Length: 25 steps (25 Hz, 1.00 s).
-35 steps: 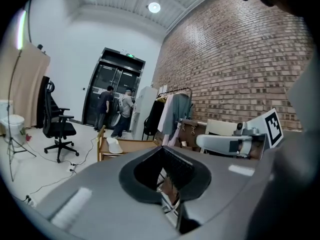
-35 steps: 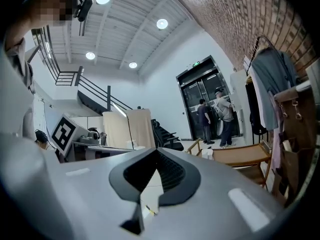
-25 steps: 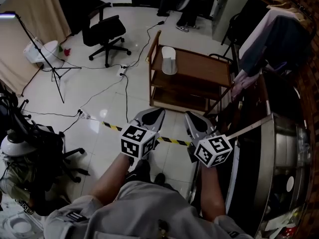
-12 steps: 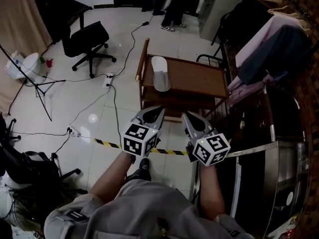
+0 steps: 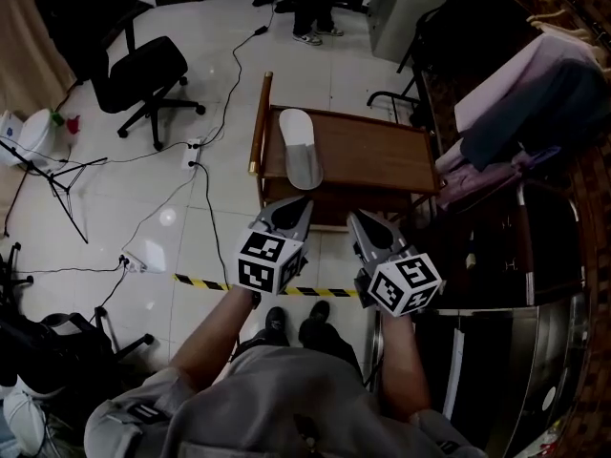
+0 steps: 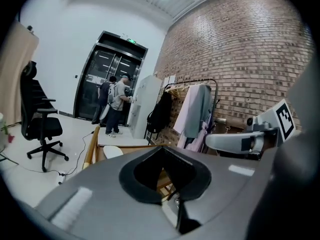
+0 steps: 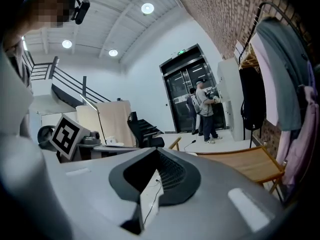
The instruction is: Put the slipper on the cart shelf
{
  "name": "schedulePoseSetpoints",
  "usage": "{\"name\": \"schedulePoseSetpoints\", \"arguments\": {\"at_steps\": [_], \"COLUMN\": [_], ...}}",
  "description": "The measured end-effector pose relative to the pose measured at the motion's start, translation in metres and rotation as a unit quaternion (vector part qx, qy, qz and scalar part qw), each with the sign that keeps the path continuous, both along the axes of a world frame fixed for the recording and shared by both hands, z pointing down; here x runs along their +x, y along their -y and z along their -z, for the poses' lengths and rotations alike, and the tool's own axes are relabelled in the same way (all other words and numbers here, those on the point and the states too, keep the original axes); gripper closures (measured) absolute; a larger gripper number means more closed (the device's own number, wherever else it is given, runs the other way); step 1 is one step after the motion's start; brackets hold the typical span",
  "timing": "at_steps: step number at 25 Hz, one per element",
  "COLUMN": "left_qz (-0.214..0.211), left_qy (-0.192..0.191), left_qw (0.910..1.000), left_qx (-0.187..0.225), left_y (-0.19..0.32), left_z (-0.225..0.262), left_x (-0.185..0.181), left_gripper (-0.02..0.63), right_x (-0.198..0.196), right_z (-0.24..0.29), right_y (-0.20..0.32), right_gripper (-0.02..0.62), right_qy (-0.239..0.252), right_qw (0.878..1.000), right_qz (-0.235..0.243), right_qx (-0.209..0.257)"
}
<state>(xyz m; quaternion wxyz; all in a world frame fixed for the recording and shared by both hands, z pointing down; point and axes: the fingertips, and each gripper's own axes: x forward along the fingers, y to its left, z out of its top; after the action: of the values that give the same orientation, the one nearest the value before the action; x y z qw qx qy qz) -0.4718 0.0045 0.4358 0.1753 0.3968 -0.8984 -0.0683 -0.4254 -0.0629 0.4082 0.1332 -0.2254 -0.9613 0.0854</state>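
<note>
Left gripper (image 5: 302, 201): I am holding it out in front of me, its jaws pressed together with nothing between them.
Right gripper (image 5: 356, 217): I am carrying it just beside the left one, its jaws likewise drawn together on nothing.
Slipper (image 5: 297, 157): it is lying flat on the cart's top shelf, ahead of the left gripper's tip and apart from it, near the shelf's left end.
Cart (image 5: 377, 160): wooden, it is standing on the floor straight ahead of both grippers. Its bare top is stretching away ahead of the right gripper.
Striped tape (image 5: 205, 281): it is running across the floor below the grippers, on my side of the cart.
Office chair (image 5: 143, 74): it is standing well off, ahead and to the left of the left gripper.
Hanging clothes (image 5: 535, 93): they are hanging off to the right of the right gripper.
</note>
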Motion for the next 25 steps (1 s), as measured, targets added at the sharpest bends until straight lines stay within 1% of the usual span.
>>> {"name": "schedulePoseSetpoints", "arguments": {"at_steps": [2,6,8,12,14,18,21,25], "left_qz": [0.008,0.038,0.052,0.097,0.111,0.127,0.133,0.142], "left_qy": [-0.002,-0.003,-0.006,-0.007,-0.013,-0.030,-0.043,-0.062], "left_qw": [1.0000,0.9991,0.9985,0.9949,0.9931,0.9904,0.9888,0.9853], "left_qx": [-0.004,-0.017,-0.016,-0.027,-0.036,-0.048,-0.054,-0.071], "left_y": [0.008,0.023,0.033,0.044,0.049,0.055,0.057,0.059], "left_z": [-0.008,-0.019,-0.020,-0.022,-0.029,-0.063,-0.089,-0.123], "left_x": [-0.016,-0.053,-0.069,-0.099,-0.111,-0.125,-0.137,-0.165], "left_gripper": [0.598,0.598,0.598,0.598,0.598,0.598,0.598,0.598], "right_x": [-0.016,-0.056,-0.074,-0.109,-0.121,-0.133,-0.144,-0.168], "right_z": [-0.009,-0.021,-0.022,-0.018,-0.019,-0.034,-0.053,-0.080], "right_y": [0.007,0.020,0.029,0.046,0.054,0.067,0.067,0.070], "right_gripper": [0.595,0.595,0.595,0.595,0.595,0.595,0.595,0.595], "right_qy": [-0.007,-0.012,-0.011,-0.006,-0.005,-0.010,-0.019,-0.039], "right_qw": [1.000,0.999,0.999,0.998,0.997,0.996,0.995,0.995], "right_qz": [0.008,0.031,0.041,0.068,0.081,0.092,0.099,0.092], "right_qx": [-0.002,-0.001,0.002,-0.003,-0.007,-0.012,-0.012,0.000]}}
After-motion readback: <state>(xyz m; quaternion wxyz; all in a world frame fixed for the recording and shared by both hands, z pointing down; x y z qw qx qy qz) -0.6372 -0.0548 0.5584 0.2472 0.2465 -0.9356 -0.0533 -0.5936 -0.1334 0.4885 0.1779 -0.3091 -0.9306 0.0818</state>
